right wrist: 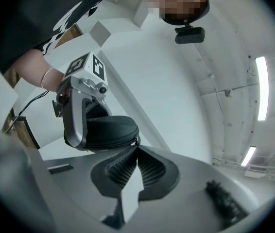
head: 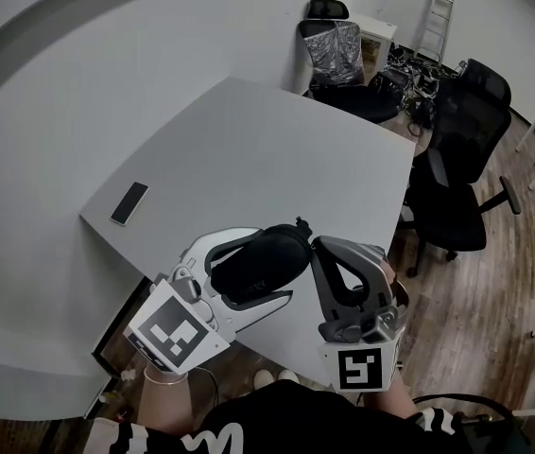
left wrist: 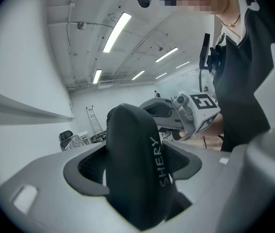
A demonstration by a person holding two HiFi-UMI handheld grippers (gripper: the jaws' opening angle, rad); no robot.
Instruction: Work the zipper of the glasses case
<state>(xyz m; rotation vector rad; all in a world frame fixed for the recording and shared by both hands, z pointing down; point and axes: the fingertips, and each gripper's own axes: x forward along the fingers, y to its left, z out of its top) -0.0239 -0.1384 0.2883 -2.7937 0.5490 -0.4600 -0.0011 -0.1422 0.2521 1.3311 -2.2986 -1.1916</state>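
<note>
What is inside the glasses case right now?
Not visible: the glasses case, clamped in the left gripper, looks zipped shut, so its shell hides any contents.

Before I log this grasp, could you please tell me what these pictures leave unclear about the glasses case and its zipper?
The zipper pull: right gripper view, too small to tell whether the right gripper pinches it.
The zipper's full run on the glasses case: partly behind the left gripper in head and right gripper views.
The case's lower end: left gripper view, cut off behind that gripper's body.
</note>
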